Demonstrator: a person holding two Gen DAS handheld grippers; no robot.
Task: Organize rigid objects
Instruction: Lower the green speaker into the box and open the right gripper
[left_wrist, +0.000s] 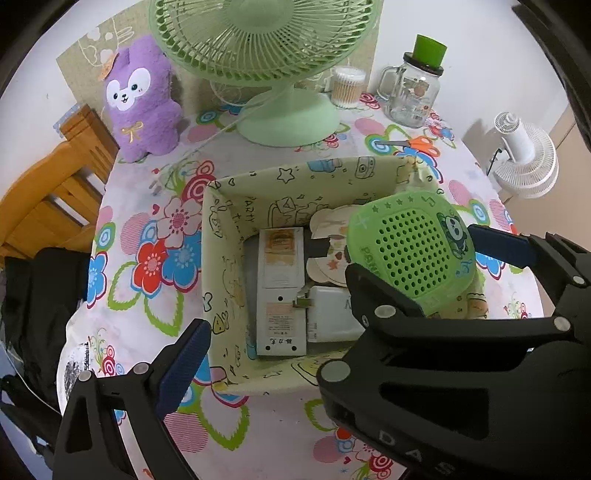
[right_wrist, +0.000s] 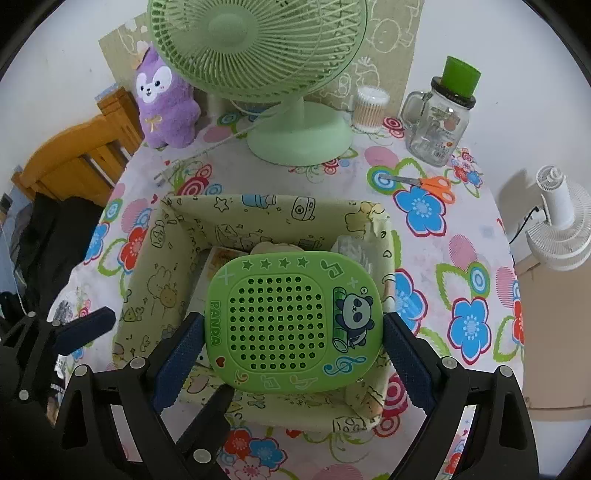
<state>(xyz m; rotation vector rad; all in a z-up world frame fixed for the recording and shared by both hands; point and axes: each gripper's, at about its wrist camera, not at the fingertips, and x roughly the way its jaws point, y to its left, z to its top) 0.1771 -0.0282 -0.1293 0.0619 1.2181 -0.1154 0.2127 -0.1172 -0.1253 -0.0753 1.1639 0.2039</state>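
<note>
Right gripper (right_wrist: 291, 332) is clamped across the green panda case (right_wrist: 293, 321), held flat directly above the fabric bin (right_wrist: 155, 266); left gripper (left_wrist: 332, 302) is spread, empty.

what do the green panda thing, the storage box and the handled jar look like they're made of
Green panda case: looks like moulded plastic, matte, with punched holes and printed art. Storage box: seems fabric-covered, its printed walls creased and sagging. Handled jar: clear glass by its transparency and glints, under a glossy green cap, probably plastic.
</note>
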